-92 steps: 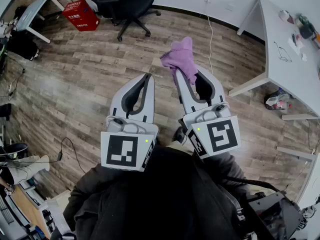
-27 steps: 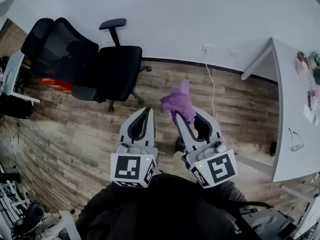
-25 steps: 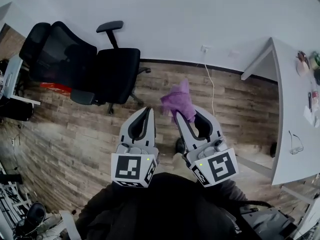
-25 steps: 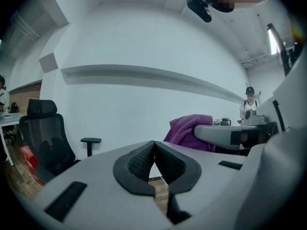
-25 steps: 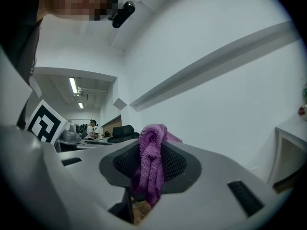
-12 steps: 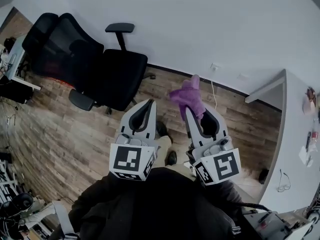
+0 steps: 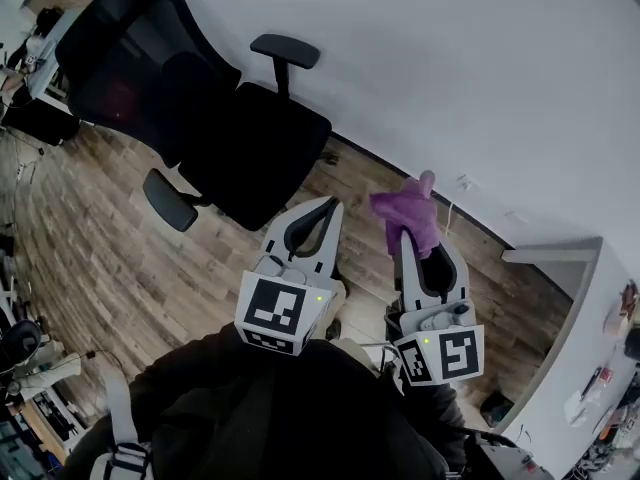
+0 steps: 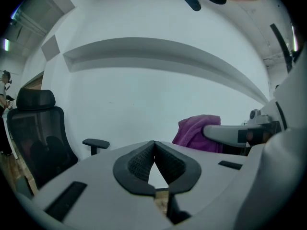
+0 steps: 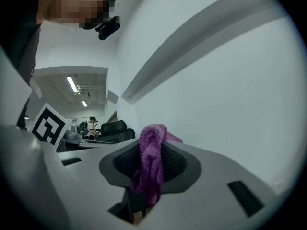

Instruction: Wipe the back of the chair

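A black mesh office chair (image 7: 170, 88) with headrest and armrests stands by the white wall at upper left of the head view; in the left gripper view the chair (image 8: 36, 138) is at the left edge. My right gripper (image 7: 408, 230) is shut on a purple cloth (image 7: 408, 215), which bunches up between its jaws; in the right gripper view the cloth (image 9: 151, 164) hangs down from them. My left gripper (image 7: 327, 204) is shut and holds nothing, its tips (image 8: 154, 145) pointing toward the wall right of the chair. Both grippers are apart from the chair.
A white wall (image 7: 450, 78) fills the top right. A wood floor (image 7: 90, 248) lies below. A white desk (image 7: 570, 258) stands at the right with a cable (image 7: 455, 213) down the wall. More desks and clutter sit at far left (image 7: 30, 78).
The view has swung up and left: the chair has grown larger and nearer, and the wall fills more of the frame. Both grippers stay shut, the right one still on the cloth.
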Motion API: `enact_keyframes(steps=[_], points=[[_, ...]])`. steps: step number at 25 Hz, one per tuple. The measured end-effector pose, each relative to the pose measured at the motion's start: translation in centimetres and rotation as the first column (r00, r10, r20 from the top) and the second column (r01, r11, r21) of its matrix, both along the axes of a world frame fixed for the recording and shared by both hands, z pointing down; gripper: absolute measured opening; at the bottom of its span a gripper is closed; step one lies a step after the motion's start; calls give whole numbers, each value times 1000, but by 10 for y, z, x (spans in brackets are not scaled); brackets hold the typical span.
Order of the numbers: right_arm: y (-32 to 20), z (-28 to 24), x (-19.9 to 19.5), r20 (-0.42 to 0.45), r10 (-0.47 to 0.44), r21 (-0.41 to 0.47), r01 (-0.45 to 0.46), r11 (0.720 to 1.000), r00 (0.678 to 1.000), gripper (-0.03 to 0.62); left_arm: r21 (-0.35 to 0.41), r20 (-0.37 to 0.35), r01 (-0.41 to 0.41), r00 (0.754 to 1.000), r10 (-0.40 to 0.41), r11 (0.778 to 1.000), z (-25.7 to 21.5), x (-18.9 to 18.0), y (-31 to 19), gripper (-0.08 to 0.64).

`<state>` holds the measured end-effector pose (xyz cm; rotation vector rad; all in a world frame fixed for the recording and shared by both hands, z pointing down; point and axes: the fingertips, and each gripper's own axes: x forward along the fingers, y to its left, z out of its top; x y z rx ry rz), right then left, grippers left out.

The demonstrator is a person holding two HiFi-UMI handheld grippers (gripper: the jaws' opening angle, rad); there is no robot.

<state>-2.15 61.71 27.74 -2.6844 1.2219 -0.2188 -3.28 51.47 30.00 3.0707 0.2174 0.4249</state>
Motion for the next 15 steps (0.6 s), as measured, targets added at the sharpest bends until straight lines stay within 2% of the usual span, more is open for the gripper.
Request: enact_keyframes(steps=[5,9,12,15], points=[[-72,13,56,29,-119,-31,120,992,992,100,-40,6,106,994,-106,994,11,50,-68,9],[-148,0,83,0,-240,-49,240,970,971,100,-51,-18,196,980,-197,979,-1,70,-134,9],[-200,-18,86,-38,-344,-55,341,938,938,100,-59,-46,301,952,-303,952,-17,66,-183,9],[-240,-35,73,-68,-447,-54,444,894,892,100,-63,-73,407,909,-411,911,-34,44,-217,9]])
